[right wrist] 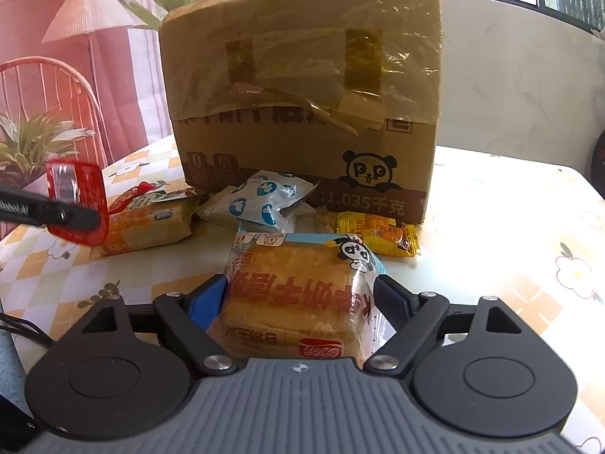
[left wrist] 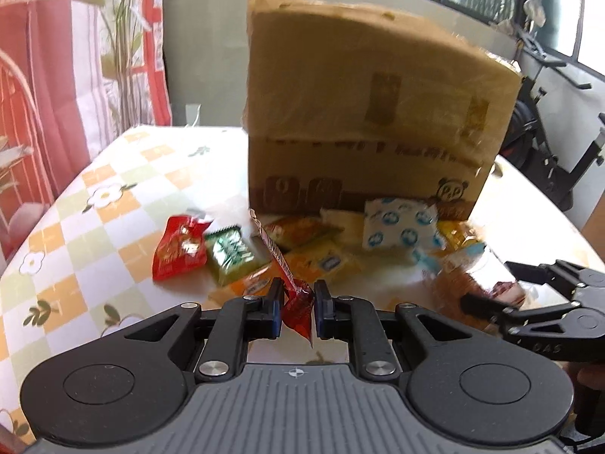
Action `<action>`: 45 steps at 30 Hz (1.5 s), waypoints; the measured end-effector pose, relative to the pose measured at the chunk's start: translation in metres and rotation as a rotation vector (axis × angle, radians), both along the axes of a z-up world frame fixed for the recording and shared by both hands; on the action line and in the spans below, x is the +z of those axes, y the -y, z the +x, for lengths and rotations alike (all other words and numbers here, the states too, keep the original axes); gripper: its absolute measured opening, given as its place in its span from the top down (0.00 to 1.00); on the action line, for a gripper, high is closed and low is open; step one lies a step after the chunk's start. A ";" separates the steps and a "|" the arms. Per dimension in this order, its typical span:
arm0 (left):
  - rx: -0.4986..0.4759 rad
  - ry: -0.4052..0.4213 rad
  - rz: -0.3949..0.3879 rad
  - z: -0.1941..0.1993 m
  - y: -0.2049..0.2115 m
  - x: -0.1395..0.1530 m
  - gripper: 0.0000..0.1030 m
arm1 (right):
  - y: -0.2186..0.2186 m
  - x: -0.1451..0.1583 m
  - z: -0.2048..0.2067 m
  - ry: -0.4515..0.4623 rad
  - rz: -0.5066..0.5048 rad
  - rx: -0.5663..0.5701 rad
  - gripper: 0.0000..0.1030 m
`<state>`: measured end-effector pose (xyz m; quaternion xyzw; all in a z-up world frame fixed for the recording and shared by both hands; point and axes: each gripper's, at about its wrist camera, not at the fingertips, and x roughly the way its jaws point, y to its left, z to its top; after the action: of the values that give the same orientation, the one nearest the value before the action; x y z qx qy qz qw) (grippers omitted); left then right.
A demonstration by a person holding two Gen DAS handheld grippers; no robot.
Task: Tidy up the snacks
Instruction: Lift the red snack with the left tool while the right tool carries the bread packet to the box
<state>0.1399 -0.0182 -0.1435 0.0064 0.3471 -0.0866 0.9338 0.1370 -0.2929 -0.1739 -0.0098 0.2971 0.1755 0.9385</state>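
Note:
A tall cardboard box [left wrist: 363, 113] stands on the table; it also fills the right wrist view [right wrist: 302, 87]. Several wrapped snacks lie in front of it: a red packet [left wrist: 177, 253], a green packet [left wrist: 230, 253], a white-and-blue packet [left wrist: 397, 227], orange packets [right wrist: 151, 223] and a yellow one [right wrist: 378, 234]. My left gripper [left wrist: 298, 299] is shut on a thin red sachet [left wrist: 293, 295], held above the table. My right gripper [right wrist: 300, 295] is shut on a wrapped bread cake [right wrist: 298, 295], in front of the box. The right gripper also shows at the right of the left wrist view [left wrist: 487, 302].
The table carries a checked flower-print cloth [left wrist: 75, 234]. A red chair [right wrist: 41, 87] and a plant [right wrist: 34, 140] stand to the left. An exercise bike [left wrist: 548, 143] stands behind the table on the right. A red curtain [left wrist: 56, 75] hangs at the left.

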 end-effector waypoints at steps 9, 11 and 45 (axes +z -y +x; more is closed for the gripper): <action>-0.037 0.026 -0.045 0.015 0.003 0.010 0.83 | -0.010 0.008 0.014 -0.055 -0.057 0.034 0.23; -0.052 0.039 -0.051 0.017 0.006 0.013 0.83 | -0.011 0.009 0.016 -0.073 -0.067 0.041 0.25; -0.135 0.283 -0.126 0.037 0.014 0.097 0.83 | 0.016 0.119 0.011 0.194 0.024 0.020 0.27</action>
<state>0.1771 -0.0325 -0.0466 -0.0165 0.2050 -0.1691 0.9639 0.1482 -0.3090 -0.0548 -0.0184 0.2023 0.1869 0.9611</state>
